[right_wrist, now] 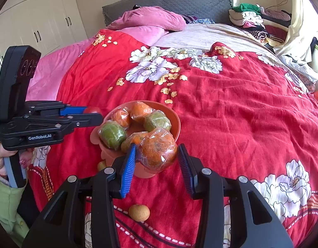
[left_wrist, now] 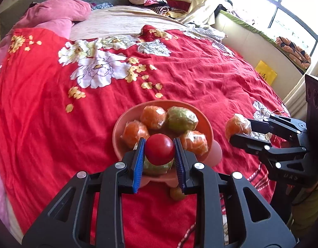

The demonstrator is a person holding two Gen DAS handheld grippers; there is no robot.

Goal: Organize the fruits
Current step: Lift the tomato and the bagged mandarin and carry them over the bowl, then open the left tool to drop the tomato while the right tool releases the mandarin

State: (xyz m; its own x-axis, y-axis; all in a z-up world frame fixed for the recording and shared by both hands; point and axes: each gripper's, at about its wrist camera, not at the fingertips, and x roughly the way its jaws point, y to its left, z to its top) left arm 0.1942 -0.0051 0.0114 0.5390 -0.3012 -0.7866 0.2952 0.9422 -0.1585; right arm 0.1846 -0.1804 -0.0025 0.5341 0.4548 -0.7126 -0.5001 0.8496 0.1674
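Left claw clamped on a smooth, soft tomato, right claw on a slippery wrapped orange; grip mid-body, gently.

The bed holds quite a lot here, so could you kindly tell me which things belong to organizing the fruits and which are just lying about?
Belongs to the job:
- bowl of wrapped fruits
- tomato in the left tool
- wrapped orange in the right tool
- small round fruit on the bedspread

Just lying about:
- pink pillow
- folded clothes
- yellow bag
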